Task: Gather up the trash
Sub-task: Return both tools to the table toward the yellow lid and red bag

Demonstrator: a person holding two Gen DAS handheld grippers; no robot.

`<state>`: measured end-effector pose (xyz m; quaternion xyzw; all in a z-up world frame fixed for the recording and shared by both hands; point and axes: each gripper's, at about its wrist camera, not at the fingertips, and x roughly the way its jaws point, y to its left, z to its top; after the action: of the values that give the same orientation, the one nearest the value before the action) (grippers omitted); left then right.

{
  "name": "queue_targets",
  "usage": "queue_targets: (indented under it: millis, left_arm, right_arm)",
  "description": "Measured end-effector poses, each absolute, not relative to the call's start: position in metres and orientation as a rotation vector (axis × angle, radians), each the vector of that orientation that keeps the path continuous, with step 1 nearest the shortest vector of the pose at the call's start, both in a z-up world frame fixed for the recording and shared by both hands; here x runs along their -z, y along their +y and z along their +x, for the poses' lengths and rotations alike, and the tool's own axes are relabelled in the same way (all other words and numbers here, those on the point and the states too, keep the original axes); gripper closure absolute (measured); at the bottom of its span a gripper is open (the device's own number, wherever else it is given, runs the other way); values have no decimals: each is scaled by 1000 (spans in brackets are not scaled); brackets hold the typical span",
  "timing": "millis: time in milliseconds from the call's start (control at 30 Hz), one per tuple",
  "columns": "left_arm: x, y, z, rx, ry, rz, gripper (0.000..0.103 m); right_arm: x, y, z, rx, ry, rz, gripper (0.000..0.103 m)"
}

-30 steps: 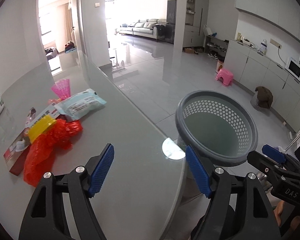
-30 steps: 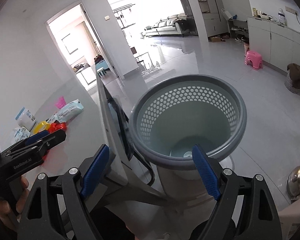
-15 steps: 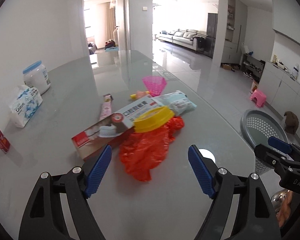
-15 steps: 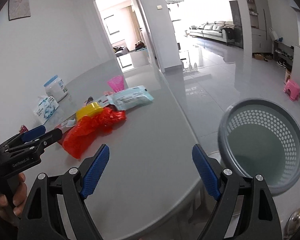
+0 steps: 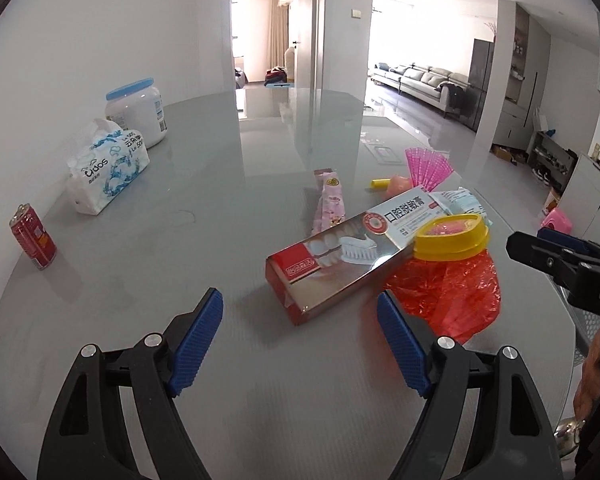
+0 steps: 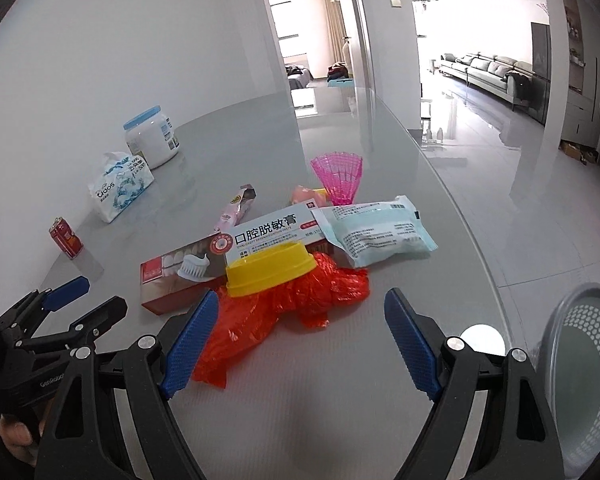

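Note:
A heap of trash lies on the glass table (image 5: 180,240): a long toothpaste box (image 5: 340,256) (image 6: 188,260), a yellow lid (image 5: 450,238) (image 6: 270,268) on a crumpled red plastic bag (image 5: 456,292) (image 6: 320,292), a pale blue packet (image 6: 380,232), a pink wrapper (image 5: 332,204) and a pink plastic shuttlecock (image 6: 340,176). My left gripper (image 5: 299,320) is open just short of the box's near corner, with nothing between its pads. My right gripper (image 6: 300,304) is open above the near edge of the red bag, holding nothing.
A red can (image 5: 34,238), a tissue pack (image 5: 108,166) and a white jar with a blue lid (image 5: 138,114) stand along the wall on the left. A grey perforated basket (image 6: 580,368) stands on the floor past the table's right edge.
Both grippers have swung left, away from the basket and over to the table, and now face the trash heap. The basket has slid to the right edge of the right wrist view.

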<state>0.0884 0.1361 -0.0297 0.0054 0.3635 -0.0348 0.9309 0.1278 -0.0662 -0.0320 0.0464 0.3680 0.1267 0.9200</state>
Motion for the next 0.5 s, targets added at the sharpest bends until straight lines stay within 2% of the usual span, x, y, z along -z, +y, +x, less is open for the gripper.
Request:
queue_targets:
  millis: [500]
  left_arm:
    - [48, 147, 94, 96, 777, -60, 25]
  right_arm:
    - [52, -24, 189, -296, 872, -81, 20]
